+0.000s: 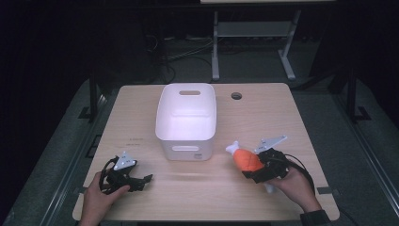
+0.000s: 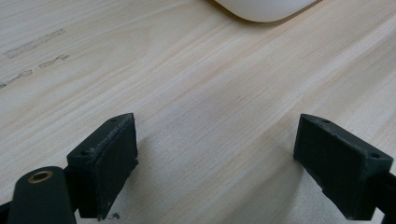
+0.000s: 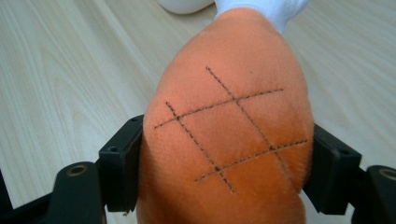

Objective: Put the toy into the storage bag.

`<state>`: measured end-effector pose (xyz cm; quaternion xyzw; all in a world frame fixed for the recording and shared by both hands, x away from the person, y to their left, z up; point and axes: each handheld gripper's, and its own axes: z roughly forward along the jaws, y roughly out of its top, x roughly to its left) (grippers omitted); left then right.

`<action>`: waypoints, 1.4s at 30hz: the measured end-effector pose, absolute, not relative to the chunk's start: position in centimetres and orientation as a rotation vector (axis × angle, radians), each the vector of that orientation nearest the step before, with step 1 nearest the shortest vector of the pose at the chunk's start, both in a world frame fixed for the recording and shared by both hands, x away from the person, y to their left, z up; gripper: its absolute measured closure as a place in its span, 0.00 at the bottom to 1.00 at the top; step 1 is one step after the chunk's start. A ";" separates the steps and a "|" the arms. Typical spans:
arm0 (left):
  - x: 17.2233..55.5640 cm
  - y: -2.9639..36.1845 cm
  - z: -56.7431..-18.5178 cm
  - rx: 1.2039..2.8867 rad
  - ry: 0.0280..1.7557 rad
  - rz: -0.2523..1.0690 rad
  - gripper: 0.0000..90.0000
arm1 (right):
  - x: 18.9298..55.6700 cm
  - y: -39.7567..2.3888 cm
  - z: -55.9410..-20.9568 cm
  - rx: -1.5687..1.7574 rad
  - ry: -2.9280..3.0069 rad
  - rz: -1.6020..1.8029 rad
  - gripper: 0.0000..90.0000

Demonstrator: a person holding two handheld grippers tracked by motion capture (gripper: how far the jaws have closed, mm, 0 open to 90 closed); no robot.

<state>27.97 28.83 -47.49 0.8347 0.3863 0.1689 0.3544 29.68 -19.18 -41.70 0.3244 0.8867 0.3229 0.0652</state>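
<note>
A white bin [image 1: 186, 120] is set at the table's [image 1: 263, 113] centre, open end up; its visible inside is bare. At its 4 o'clock, a plush drumstick [image 1: 246, 158] is clamped in the right gripper [image 1: 256, 168], jaws pressed into both orange flanks, white bone end toward the bin. At 7 o'clock, the left gripper [image 1: 141, 181] is held wide open over bare wood, nothing gripped.
</note>
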 end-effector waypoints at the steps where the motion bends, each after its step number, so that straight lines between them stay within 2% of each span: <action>1: 28.0 28.8 -47.5 2.158 0.998 0.437 0.14 | 29.9 -19.3 -41.4 0.979 2.674 0.987 0.29; 16: 27.9 28.8 -47.5 2.149 1.004 0.435 0.14 | 31.3 -19.3 -39.4 0.937 2.684 1.024 0.29; 42: 28.0 28.8 -47.5 2.151 1.003 0.435 0.14 | 33.6 -18.5 -33.6 0.817 2.682 1.116 0.28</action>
